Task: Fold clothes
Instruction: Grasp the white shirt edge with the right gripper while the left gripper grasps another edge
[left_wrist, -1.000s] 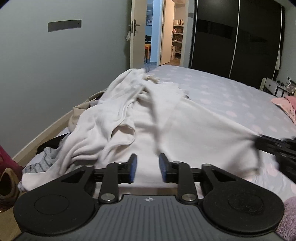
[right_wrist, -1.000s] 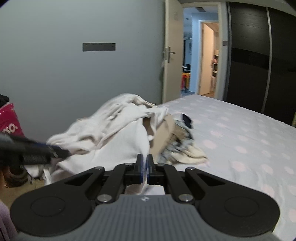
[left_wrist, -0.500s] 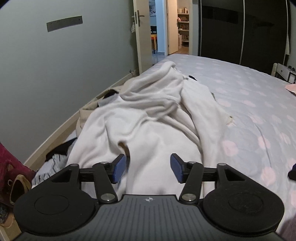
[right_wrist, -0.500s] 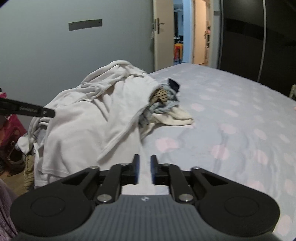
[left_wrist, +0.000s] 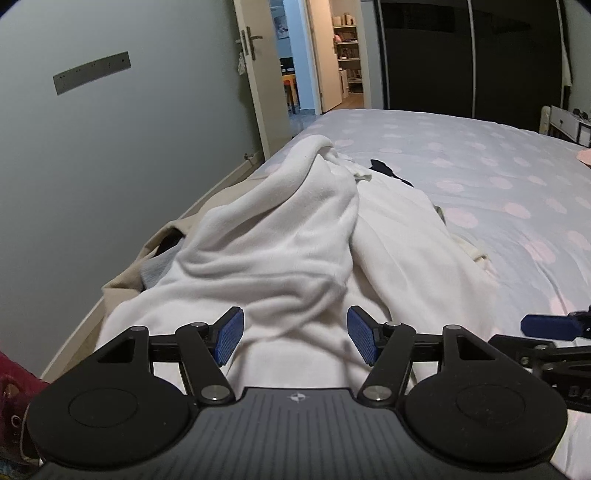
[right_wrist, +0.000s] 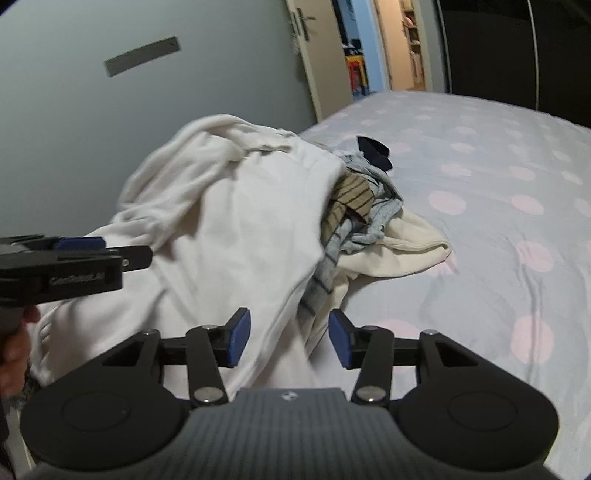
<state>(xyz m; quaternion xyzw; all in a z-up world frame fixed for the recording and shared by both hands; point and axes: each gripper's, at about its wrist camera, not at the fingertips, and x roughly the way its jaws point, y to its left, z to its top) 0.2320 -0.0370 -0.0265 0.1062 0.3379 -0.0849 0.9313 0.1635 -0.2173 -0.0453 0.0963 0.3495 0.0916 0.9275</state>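
A large white garment (left_wrist: 288, 243) lies draped over a pile of clothes at the left edge of the bed (left_wrist: 480, 177). My left gripper (left_wrist: 294, 336) hovers over the garment's near folds, its jaws opening, the blue pads apart and pressing nothing. In the right wrist view the same white garment (right_wrist: 229, 221) covers a striped grey and tan bundle (right_wrist: 354, 206) and a cream piece (right_wrist: 406, 243). My right gripper (right_wrist: 289, 339) is over the garment's right edge, jaws opening, cloth below them but not pinched. The left gripper (right_wrist: 79, 245) shows at that view's left.
The bed has a lilac sheet with pink dots (right_wrist: 498, 221). A grey wall (left_wrist: 110, 147) runs along the left, with an open door (left_wrist: 295, 74) behind. Dark wardrobe doors (left_wrist: 480, 55) stand at the back. A dark sock (right_wrist: 375, 149) lies beyond the pile.
Both grippers have let go of the white garment and opened, the right from fully shut. The garment dropped onto the pile. Both hands moved in over the bed.
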